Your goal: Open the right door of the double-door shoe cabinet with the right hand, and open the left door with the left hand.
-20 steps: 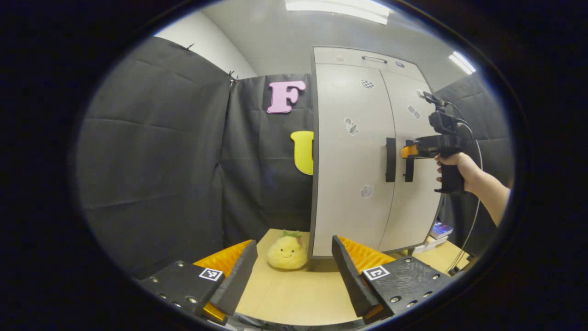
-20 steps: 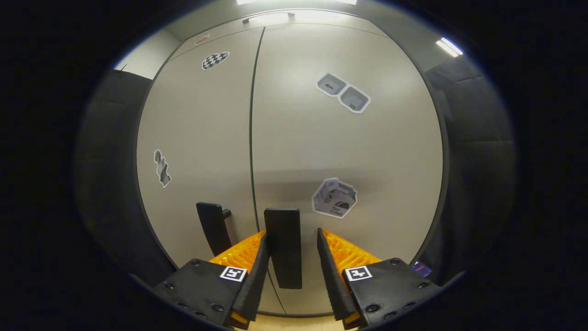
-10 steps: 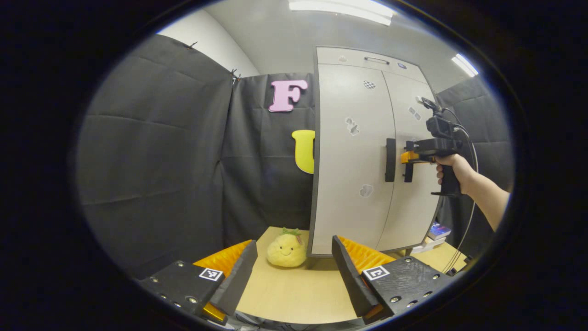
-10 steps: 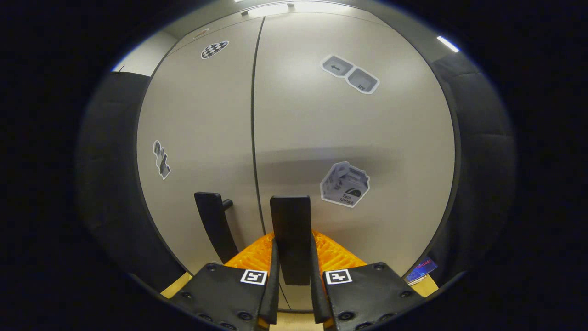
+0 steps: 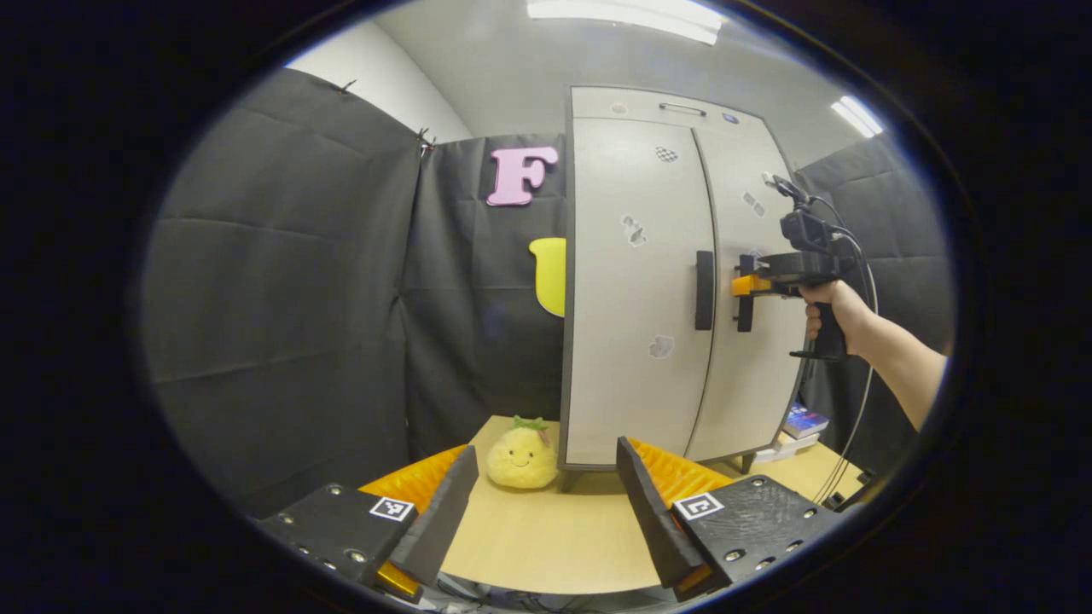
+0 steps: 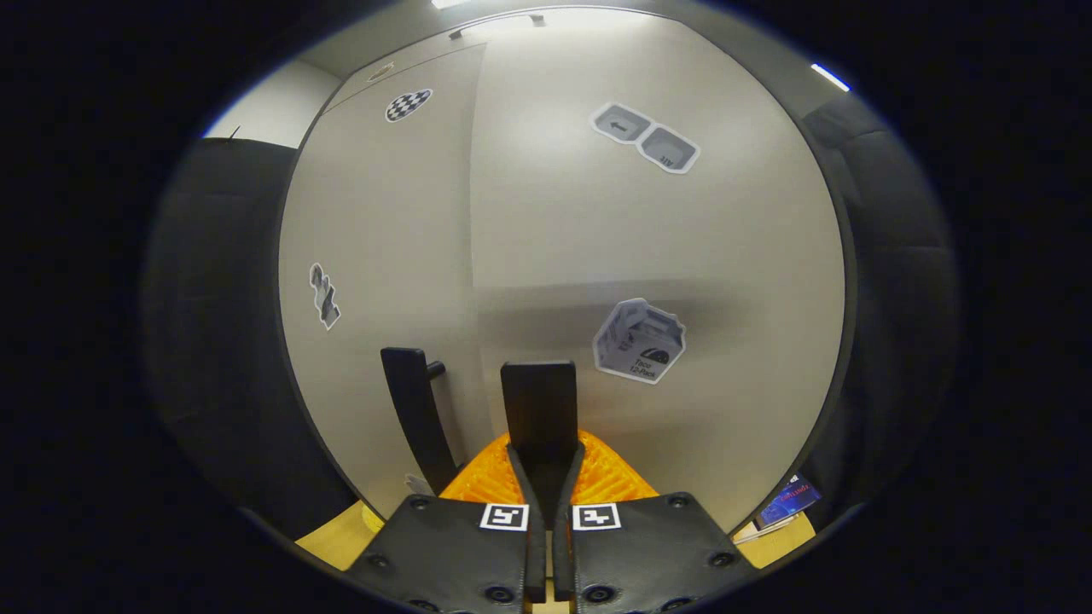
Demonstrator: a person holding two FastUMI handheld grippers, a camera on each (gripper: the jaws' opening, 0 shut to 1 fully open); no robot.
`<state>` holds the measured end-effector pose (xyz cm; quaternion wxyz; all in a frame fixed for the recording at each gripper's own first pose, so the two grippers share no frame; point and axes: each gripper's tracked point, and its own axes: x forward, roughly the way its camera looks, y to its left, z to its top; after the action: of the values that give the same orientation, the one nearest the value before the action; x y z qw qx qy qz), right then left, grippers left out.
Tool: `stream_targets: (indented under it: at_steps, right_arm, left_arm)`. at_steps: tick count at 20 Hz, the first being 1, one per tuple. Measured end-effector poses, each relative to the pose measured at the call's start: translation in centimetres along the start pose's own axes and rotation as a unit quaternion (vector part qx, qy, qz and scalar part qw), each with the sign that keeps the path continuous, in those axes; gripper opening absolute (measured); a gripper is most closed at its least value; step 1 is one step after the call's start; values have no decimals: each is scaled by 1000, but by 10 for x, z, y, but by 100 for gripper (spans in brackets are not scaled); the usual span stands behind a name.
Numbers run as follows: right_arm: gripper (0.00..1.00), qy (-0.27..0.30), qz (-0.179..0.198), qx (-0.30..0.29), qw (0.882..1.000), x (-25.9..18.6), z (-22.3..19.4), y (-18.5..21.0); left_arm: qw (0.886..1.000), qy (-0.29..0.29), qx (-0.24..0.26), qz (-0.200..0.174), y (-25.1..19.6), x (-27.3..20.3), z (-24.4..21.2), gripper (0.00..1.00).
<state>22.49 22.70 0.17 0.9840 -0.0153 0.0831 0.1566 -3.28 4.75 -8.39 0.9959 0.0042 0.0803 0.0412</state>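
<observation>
From my remote station: the right gripper is clamped on the right door handle of the shoe cabinet, both fingers pressed against the dark vertical bar at 6 o'clock in the right gripper view. The right door spreads from the centre out to 3 o'clock there, a box-shaped sticker just right of the handle, while the left door handle stands apart at 7 o'clock. In the left gripper view, I see the cabinet upright at 2 o'clock on the wooden table, and a hand at 3 o'clock holding that right gripper against the handle. My left gripper hangs well back from the cabinet, its jaws spread wide with nothing between them. A yellow plush toy sits on the table just beside the cabinet's lower left corner.
</observation>
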Motion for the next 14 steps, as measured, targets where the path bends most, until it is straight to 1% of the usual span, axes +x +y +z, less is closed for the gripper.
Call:
stream_targets:
  at_steps: [5,10,13,14]
  right_arm:
    - [5,-3,13,2,1000,-22,-3,-2]
    - [5,-4,34,13,999,-47,-5,-6]
    - [5,-10,38,11,999,-56,-7,-8]
    - [5,-11,40,12,999,-61,-8,-9]
  left_arm:
    - [1000,4,4,1,-7,-12,-5,94]
    - [1000,10,4,-6,-20,-20,-10,93]
    - [1000,10,6,-11,-28,-25,-9,93]
    - [1000,9,8,-13,-30,-26,-9,94]
